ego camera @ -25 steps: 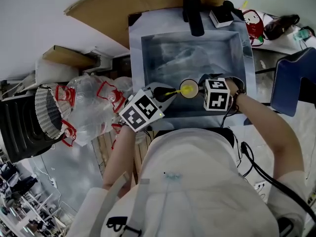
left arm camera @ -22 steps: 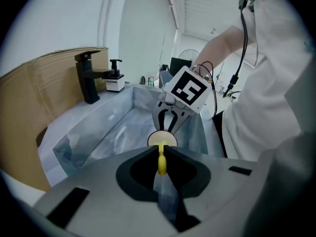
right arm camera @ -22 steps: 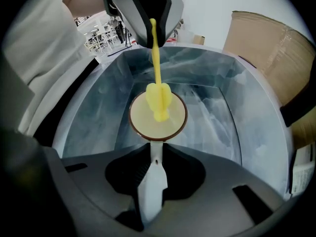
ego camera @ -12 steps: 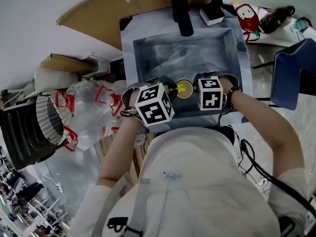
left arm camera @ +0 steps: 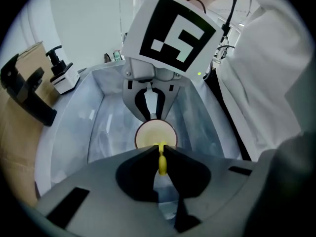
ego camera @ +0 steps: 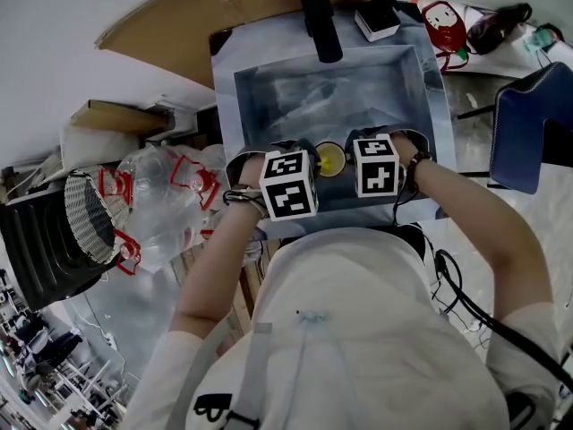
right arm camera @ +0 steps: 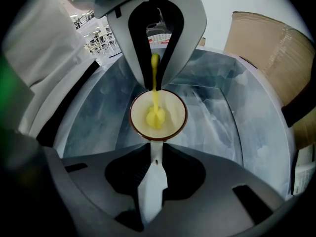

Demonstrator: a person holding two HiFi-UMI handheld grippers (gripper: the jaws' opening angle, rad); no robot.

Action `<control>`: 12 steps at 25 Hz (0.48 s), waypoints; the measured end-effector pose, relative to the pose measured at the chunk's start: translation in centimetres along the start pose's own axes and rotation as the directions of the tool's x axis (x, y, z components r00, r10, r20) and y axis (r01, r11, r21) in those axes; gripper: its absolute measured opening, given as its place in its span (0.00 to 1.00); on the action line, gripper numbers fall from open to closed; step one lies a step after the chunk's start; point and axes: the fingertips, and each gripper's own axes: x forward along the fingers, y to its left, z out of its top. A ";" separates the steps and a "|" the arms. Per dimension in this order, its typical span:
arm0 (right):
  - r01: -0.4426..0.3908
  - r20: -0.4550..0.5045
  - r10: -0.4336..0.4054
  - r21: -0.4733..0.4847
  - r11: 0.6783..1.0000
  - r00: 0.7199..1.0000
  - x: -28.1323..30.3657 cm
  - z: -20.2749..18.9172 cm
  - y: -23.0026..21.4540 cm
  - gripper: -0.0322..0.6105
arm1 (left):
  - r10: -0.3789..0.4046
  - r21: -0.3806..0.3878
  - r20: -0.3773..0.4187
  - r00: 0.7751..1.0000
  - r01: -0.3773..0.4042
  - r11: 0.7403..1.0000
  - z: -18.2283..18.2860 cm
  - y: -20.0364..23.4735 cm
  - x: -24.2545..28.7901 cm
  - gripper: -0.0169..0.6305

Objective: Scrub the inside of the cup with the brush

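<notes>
Brush head inside the cup, both tools clamped, over the sink

Brush (right arm camera: 155, 113) and cup (right arm camera: 158, 113) meet above the grey sink (ego camera: 295, 106), close to its near wall, with the person leaning over it. The right tool (right arm camera: 157, 149) has its jaws drawn in on the cup's flat white handle (right arm camera: 152, 181), which runs back between them from the rim. The jaws stand only as far apart as that handle is thick. The cup is cream inside with a dark brown rim, and its mouth faces up, so the head view looks into it.

The left tool (left arm camera: 159, 151) comes at the cup from the opposite side and points steeply down. Its jaws are pressed together on the thin yellow stem of the brush, with no gap showing on either side of it. The stem drops past the cup's rim and the rounded yellow head sits low inside the cup, against the inner wall or bottom; which of the two cannot be told.

In the head view the two marker cubes stand just beside each other, with the cup showing between them.

A black tap (ego camera: 315, 16) stands at the far edge of the sink, a soap dispenser (ego camera: 376, 16) beside it, and a sheet of cardboard (ego camera: 179, 12) behind. A crumpled plastic bag (ego camera: 170, 204) and a wire basket (ego camera: 85, 204) lie off to the left of the sink
</notes>
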 end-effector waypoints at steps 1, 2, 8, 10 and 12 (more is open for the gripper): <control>-0.001 0.001 0.001 0.000 1.000 1.000 0.0 0.0 0.0 0.17 | -0.010 0.005 -0.004 1.000 0.010 1.000 0.1 -0.1 0.0 0.08; -0.002 0.002 0.002 0.000 1.000 1.000 0.0 0.0 0.0 0.17 | -0.021 0.013 -0.009 1.000 0.022 1.000 0.1 -0.2 0.0 0.08; -0.004 -0.010 0.003 -0.020 1.000 1.000 0.1 0.0 0.1 0.17 | -0.097 0.078 -0.022 0.995 0.098 0.992 1.6 -1.2 0.1 0.08; -0.004 -0.012 0.004 -0.023 1.000 1.000 0.1 0.1 0.1 0.17 | -0.099 0.086 0.000 0.995 0.098 0.991 2.4 -1.1 0.0 0.08; -0.003 -0.011 0.003 -0.021 1.000 1.000 0.1 0.1 0.1 0.17 | -0.091 0.077 0.028 0.995 0.088 0.993 3.1 -0.4 -0.2 0.08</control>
